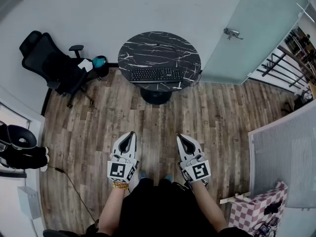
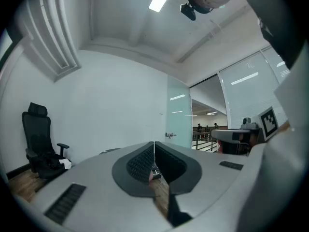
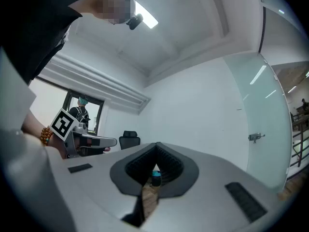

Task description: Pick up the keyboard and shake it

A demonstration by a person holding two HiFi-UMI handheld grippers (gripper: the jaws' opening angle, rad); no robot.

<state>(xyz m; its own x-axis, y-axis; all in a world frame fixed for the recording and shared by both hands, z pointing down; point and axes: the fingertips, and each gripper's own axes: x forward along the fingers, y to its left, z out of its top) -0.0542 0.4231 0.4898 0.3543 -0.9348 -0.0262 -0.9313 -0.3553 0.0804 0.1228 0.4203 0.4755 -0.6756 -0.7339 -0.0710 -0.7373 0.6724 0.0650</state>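
A black keyboard point(image 1: 156, 75) lies near the front edge of a round black marble table point(image 1: 159, 49) at the far side of the room. My left gripper point(image 1: 131, 134) and right gripper point(image 1: 179, 137) are held side by side close to the person's body, well short of the table, above the wooden floor. Both point toward the table with their jaws shut and nothing between them. In the left gripper view the left gripper point(image 2: 154, 144) has its tips meeting; likewise the right gripper point(image 3: 156, 145) in the right gripper view.
A black office chair point(image 1: 54, 65) stands left of the table, with a teal-topped bin point(image 1: 100, 63) beside it. A frosted glass door point(image 1: 256, 28) is at the right, a railing beyond it. A grey panel point(image 1: 284, 162) and a checkered bag point(image 1: 256, 214) are at the near right.
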